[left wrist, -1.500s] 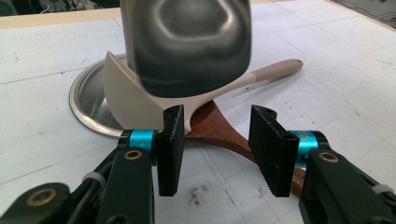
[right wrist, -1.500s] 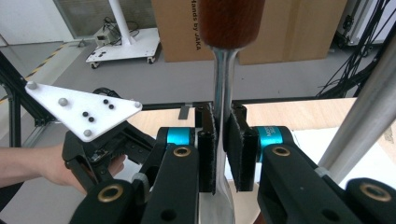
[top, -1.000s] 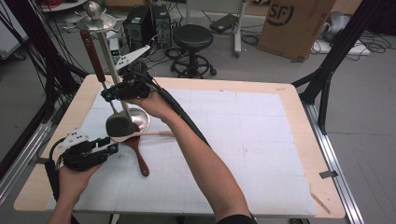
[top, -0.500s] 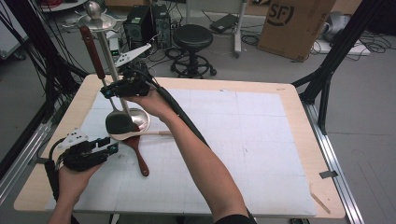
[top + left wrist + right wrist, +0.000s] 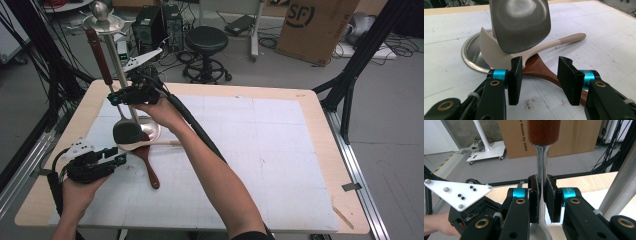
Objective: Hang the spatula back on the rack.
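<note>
Your right gripper [image 5: 121, 95] is clamped on the thin metal neck of a ladle [image 5: 128, 131], just below its reddish-brown wooden handle; in the right gripper view the two black pads press the metal neck [image 5: 541, 165] from both sides with no gap showing. You hold the ladle nearly upright, handle up and tilted a little away from you toward the far left, its dark bowl down at the near edge of the round steel base [image 5: 150, 129] of the stand. The stand's pole [image 5: 119, 65] rises just beside the ladle and carries a small round top plate. Your left gripper [image 5: 116, 159] rests low near the table's near left corner, its jaws partly open with nothing between them. In the left gripper view those jaws point at the back of the ladle bowl [image 5: 520, 25], which hangs in front of a cream spatula [image 5: 499, 53]. The spatula's blade leans against the steel base and its handle runs off to the right across the white mat [image 5: 260, 165]. Under the spatula lies a dark wooden spoon [image 5: 146, 162], its handle running toward you on the mat, just beside your left gripper's jaws but not touching them.
</note>
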Available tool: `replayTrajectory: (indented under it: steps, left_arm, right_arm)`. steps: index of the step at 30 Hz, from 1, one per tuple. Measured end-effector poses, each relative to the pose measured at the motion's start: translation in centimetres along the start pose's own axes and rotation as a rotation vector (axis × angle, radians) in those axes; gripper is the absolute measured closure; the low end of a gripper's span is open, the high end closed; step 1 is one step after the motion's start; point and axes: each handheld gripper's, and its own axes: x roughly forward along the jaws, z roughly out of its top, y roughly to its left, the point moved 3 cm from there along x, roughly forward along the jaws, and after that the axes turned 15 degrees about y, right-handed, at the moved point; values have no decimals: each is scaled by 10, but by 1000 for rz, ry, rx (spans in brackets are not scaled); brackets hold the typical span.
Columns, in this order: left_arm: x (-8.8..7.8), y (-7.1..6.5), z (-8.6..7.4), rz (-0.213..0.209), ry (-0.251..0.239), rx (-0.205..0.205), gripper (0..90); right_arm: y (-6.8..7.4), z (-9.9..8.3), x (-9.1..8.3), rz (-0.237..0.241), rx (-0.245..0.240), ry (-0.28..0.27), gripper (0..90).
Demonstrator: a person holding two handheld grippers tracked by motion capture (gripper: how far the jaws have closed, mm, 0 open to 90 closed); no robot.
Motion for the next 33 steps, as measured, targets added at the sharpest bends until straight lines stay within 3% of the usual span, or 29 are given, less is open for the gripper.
replayTrajectory:
  steps: [13,33]
  left_arm:
    - [-2,1,-1,2,-2,-4,554]
    - [-2,-2,-3,-4,8,4,553]
  right_arm:
    - [4,1,-1,-27,-18,14,832]
    - [6,6,-3,-78,-23,-6,835]
